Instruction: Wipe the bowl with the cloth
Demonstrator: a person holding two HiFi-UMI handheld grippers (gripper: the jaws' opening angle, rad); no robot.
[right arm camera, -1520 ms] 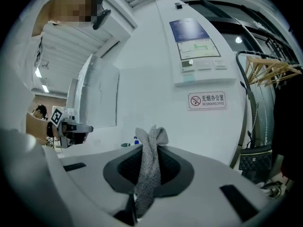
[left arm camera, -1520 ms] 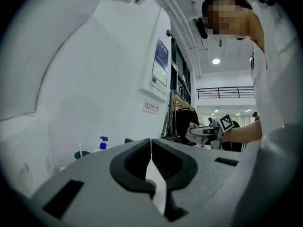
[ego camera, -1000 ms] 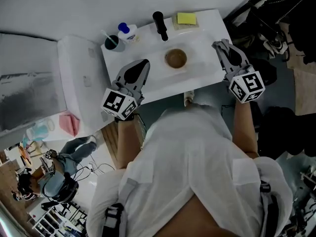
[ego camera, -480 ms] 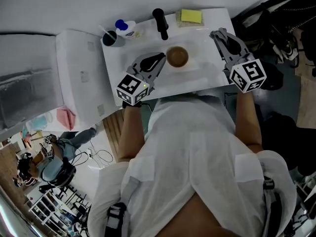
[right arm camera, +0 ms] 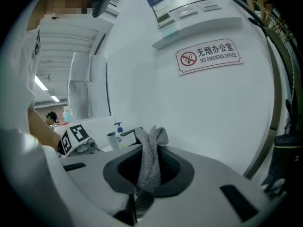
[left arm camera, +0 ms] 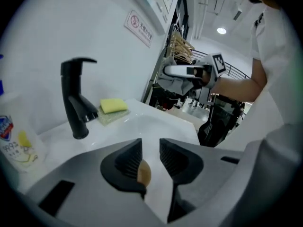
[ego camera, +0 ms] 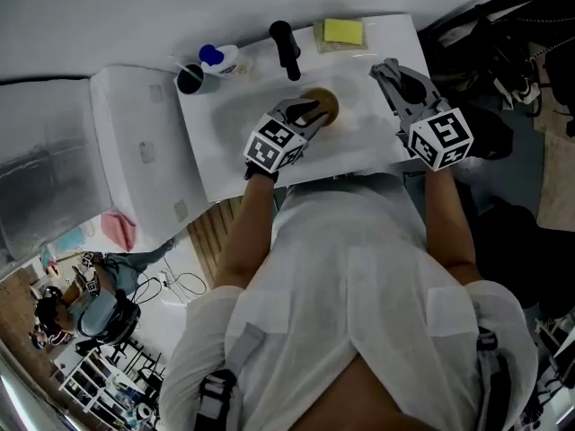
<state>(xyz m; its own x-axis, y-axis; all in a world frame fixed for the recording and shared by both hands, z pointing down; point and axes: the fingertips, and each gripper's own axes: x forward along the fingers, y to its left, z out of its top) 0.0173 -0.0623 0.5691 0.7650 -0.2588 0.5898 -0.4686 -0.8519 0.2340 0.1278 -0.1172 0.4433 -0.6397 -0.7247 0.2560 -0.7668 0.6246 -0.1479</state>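
Note:
A small brown bowl [ego camera: 329, 100] sits in the white sink basin [ego camera: 235, 137]. My left gripper [ego camera: 314, 111] hangs right over the bowl's near-left edge. In the left gripper view its jaws [left arm camera: 150, 150] are opening, with a gap between the pads. A bit of the brown bowl [left arm camera: 144, 173] shows low in that gap by the left pad, which does not press on it. My right gripper [ego camera: 388, 70] is at the sink's right end, apart from the bowl, shut on a grey knitted cloth [right arm camera: 152, 137] that sticks up between its jaws [right arm camera: 149, 151].
A black faucet [ego camera: 286, 48] stands behind the bowl. A yellow sponge [ego camera: 340, 31] lies to the faucet's right. On the faucet's left are a blue-capped soap bottle [ego camera: 218, 58] and a dark cup [ego camera: 190, 79]. A wall with a no-smoking sign [right arm camera: 208, 55] backs the sink.
My left gripper has travelled from the sink's front left edge to over the bowl. The right gripper with the cloth has barely shifted.

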